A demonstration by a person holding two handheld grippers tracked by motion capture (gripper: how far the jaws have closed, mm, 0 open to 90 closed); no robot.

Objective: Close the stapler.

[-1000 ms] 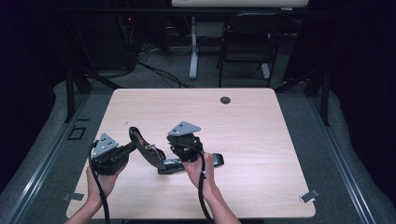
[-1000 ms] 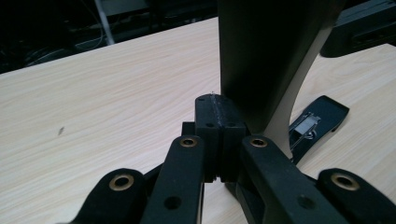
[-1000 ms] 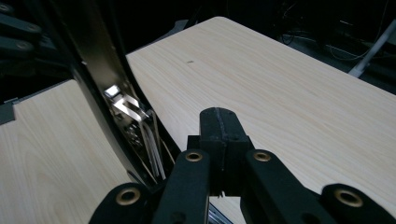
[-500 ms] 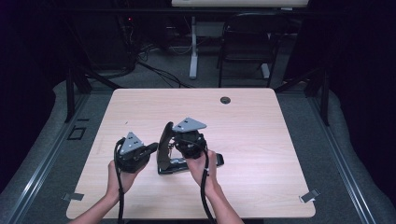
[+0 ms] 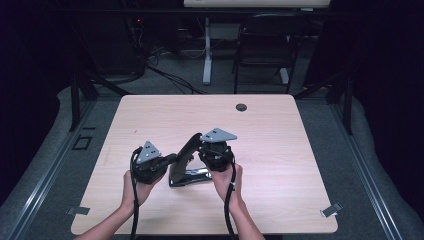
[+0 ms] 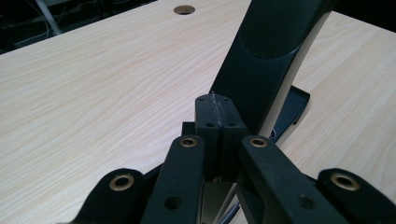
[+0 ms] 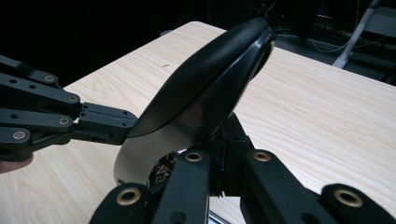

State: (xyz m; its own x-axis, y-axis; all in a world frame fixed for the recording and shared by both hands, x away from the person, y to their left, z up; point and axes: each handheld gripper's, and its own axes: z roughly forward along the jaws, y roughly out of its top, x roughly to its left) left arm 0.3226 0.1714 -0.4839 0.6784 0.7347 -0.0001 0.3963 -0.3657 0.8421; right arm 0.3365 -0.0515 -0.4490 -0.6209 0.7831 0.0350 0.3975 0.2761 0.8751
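I see a black and silver hinged desk stapler [image 5: 186, 162] sitting near the middle of the pale wood-grain table [image 5: 280, 150], its black top arm swung up at a steep tilt while the shiny metal base lies flat on the wood. My left gripper [image 5: 167, 159] comes in from the left, jaws pressed together with nothing between them, and their tip sits right against the raised arm — in the left gripper view the closed jaws [image 6: 215, 116] meet the arm's dark underside low down. My right gripper [image 5: 202, 150] is on the other side, just behind the arm's upper end, also closed tight and empty; from its own view the closed tip [image 7: 224, 140] lies under the curved black arm — I cannot tell whether it touches. A small dark round grommet hole [image 5: 241, 107] sits at the table's far edge.
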